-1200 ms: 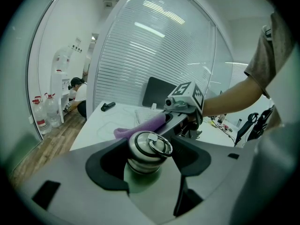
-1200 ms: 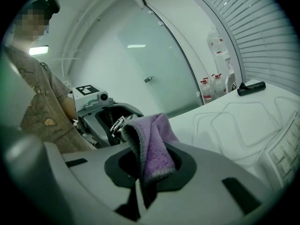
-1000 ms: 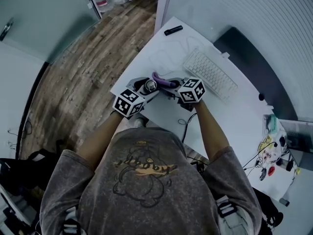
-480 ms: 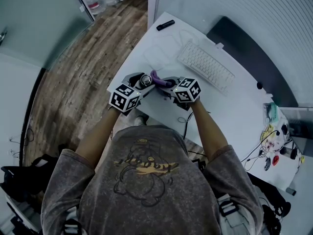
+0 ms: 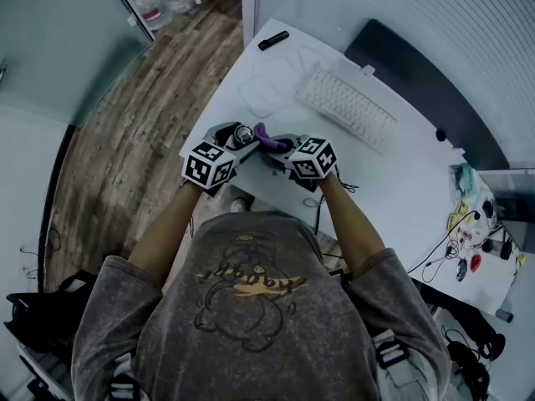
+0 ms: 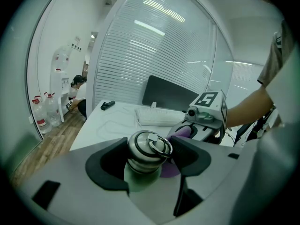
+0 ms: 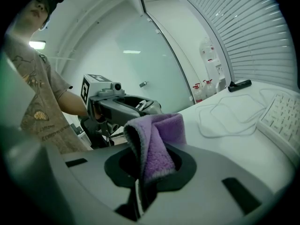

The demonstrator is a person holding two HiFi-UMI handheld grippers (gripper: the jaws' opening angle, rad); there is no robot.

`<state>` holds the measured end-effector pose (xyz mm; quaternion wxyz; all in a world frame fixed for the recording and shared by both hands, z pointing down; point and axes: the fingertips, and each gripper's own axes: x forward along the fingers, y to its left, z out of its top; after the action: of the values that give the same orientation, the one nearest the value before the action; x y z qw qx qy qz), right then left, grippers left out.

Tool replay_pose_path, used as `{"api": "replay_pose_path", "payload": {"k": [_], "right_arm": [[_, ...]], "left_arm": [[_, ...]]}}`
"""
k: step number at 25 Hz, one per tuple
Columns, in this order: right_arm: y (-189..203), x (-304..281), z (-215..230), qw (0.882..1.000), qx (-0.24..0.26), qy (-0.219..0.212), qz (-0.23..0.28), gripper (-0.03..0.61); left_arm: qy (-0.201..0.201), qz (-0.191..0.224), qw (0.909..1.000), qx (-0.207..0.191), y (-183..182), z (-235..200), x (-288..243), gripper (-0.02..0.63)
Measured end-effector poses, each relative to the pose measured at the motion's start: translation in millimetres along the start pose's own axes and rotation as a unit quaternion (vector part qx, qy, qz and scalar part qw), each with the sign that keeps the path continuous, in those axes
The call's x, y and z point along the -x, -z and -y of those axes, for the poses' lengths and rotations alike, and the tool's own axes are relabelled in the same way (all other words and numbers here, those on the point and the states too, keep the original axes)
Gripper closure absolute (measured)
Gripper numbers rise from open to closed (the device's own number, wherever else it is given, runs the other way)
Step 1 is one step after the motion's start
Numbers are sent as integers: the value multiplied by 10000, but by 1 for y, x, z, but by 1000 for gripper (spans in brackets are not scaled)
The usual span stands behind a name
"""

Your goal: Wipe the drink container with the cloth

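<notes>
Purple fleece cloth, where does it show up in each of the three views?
Head view: purple fleece cloth just above centre, at the white table's near edge.
Left gripper view: cloth right of the steel-capped bottle, lower centre.
Right gripper view: cloth dead centre, pinched by the right gripper.
Shared landmark: the white keyboard, in all three.

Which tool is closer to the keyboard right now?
Right. The right tool, gripping the cloth, lies between keyboard and bottle; the left tool, clamped on the bottle, is farther off.
</notes>
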<state>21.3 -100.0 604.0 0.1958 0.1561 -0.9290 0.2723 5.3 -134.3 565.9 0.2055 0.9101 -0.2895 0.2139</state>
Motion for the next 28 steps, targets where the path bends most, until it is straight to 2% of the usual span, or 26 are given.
{"api": "replay_pose_path", "payload": {"k": [7, 15, 18, 21, 28], "right_arm": [[3, 0, -2, 9999, -8, 32, 151, 529], [6, 0, -4, 9990, 289, 161, 310, 529], [7, -1, -8, 9990, 216, 145, 377, 529], [9, -1, -12, 9990, 181, 124, 378, 529], [10, -2, -15, 9983, 455, 211, 285, 529]], "left_arm": [[2, -32, 10000, 13, 0, 0, -1, 321], [0, -60, 10000, 25, 0, 0, -1, 321], [5, -64, 10000, 34, 1, 1, 0, 321], [0, -48, 10000, 25, 1, 1, 0, 321], [10, -47, 10000, 36, 0, 1, 0, 321]]}}
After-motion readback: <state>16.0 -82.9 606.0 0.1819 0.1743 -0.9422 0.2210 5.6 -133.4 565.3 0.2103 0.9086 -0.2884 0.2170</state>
